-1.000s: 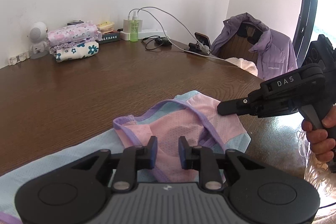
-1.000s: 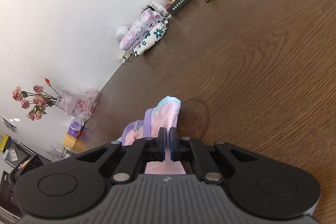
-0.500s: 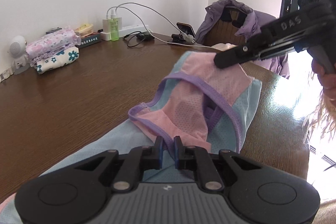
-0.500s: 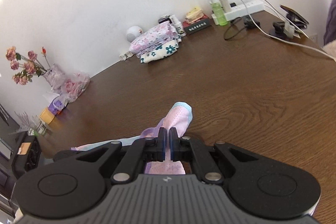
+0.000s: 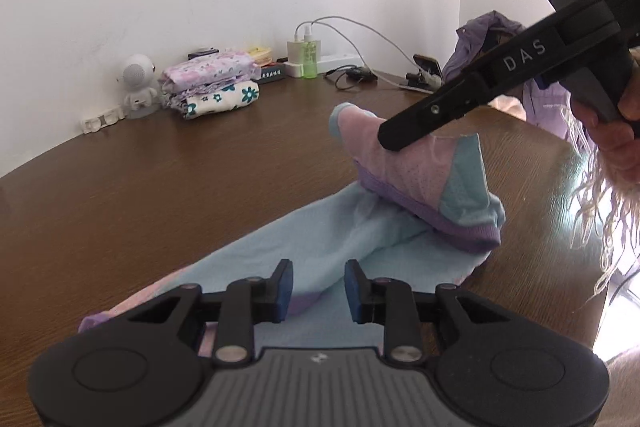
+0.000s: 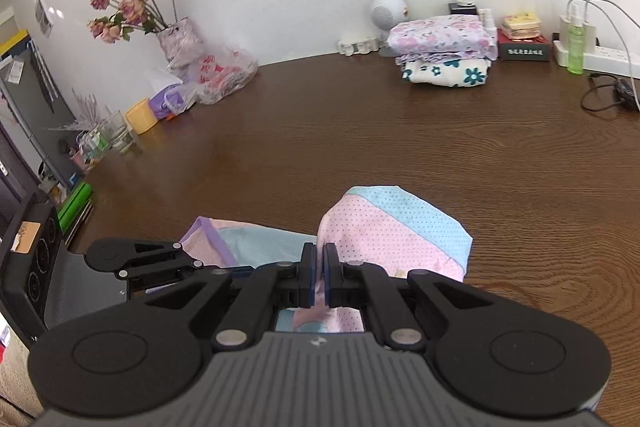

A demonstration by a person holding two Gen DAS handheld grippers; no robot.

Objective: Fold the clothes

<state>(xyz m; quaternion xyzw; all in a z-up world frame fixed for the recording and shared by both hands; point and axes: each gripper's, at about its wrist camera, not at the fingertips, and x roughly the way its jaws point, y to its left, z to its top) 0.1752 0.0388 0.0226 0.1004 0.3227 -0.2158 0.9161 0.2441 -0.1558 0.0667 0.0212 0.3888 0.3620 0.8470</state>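
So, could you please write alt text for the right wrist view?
The right hand-held gripper is shut on a pink and blue garment, holding part of it up over a brown wooden table. The left hand-held gripper is at lower left; folded clothes sit by the wall.

Your right tool (image 6: 319, 275) pinches the pink-and-blue garment (image 6: 392, 231) above the brown desk (image 6: 400, 131), jaws closed on fabric.

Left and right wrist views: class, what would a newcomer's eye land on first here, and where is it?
First, the pink and blue garment, one end lifted off the brown table by the right gripper, shut on it. The left gripper hangs open over the flat blue part. By the far wall sit a folded floral stack and dried roses.
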